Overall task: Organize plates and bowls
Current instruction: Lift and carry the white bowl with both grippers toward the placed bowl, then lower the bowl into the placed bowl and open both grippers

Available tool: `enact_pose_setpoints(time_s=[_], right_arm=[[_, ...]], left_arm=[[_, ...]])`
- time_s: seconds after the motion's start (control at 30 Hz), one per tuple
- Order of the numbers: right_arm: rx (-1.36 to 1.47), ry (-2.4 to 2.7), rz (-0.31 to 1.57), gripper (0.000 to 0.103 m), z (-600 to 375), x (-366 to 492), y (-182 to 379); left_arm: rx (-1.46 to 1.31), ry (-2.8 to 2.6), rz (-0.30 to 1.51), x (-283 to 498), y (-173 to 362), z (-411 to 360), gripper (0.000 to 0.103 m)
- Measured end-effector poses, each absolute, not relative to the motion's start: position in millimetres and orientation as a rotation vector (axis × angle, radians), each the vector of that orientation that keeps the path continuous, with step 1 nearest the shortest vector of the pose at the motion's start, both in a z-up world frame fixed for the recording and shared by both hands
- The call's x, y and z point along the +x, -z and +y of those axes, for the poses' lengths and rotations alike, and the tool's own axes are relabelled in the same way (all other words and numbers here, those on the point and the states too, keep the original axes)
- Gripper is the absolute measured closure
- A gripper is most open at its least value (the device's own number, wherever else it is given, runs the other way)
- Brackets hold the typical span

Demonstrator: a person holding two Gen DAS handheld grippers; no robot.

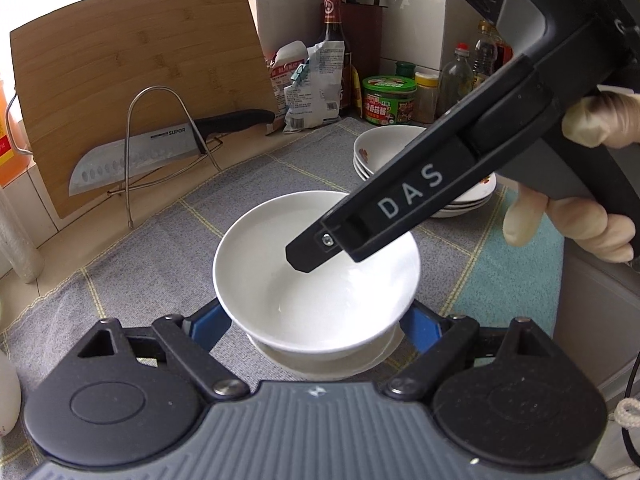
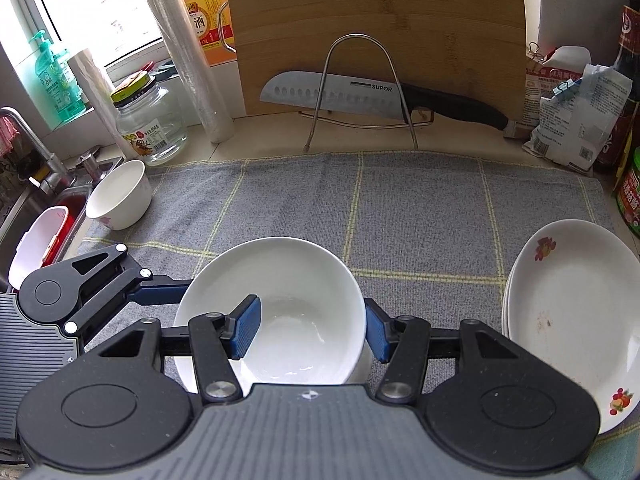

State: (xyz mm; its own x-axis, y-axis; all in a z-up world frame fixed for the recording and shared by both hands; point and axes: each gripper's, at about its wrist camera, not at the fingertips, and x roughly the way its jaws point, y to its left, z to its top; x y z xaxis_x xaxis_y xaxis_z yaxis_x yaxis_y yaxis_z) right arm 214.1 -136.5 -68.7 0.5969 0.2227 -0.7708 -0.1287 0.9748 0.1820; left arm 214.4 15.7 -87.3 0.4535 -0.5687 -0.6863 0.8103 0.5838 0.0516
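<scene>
Glossy white round bowl (image 2: 276, 308) stacked in a second bowl (image 1: 320, 364), on grey checked woven cloth (image 2: 420, 208) over the surface. Right gripper (image 2: 312, 330) jaws narrow, clamped on the bowl's right wall: one blue ribbed pad inside, one outside. Left gripper (image 1: 316, 324) jaws half open, straddling the bowl; contact unclear. Floral plates (image 2: 572, 312) stacked right.

Cloth (image 2: 420, 216) on tabletop (image 2: 260, 148): bowl (image 2: 280, 280) centre front atop another, plate stack (image 2: 572, 300) right, small bowl (image 2: 120, 196) left, cutting board (image 2: 380, 32) and knife (image 2: 340, 94) behind.
</scene>
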Motion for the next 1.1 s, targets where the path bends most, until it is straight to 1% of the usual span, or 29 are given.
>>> enact_pose_setpoints(time_s=[0.7, 0.97, 1.0, 1.03, 1.1], right_arm=[[0.116, -0.196, 0.94, 0.042, -141, 219, 80], [0.119, -0.197, 0.942, 0.041, -141, 219, 81], [0.125, -0.198, 0.942, 0.039, -141, 219, 81], [0.134, -0.202, 0.939, 0.034, -141, 218, 80], [0.141, -0.212, 0.935, 0.029, -141, 217, 80]], left_arm=[[0.415, 0.894, 0.709, 219, 97, 9, 0.013], [0.414, 0.893, 0.709, 218, 98, 9, 0.011], [0.414, 0.894, 0.708, 218, 98, 9, 0.01], [0.415, 0.895, 0.708, 218, 99, 8, 0.009], [0.416, 0.896, 0.704, 218, 99, 8, 0.008]])
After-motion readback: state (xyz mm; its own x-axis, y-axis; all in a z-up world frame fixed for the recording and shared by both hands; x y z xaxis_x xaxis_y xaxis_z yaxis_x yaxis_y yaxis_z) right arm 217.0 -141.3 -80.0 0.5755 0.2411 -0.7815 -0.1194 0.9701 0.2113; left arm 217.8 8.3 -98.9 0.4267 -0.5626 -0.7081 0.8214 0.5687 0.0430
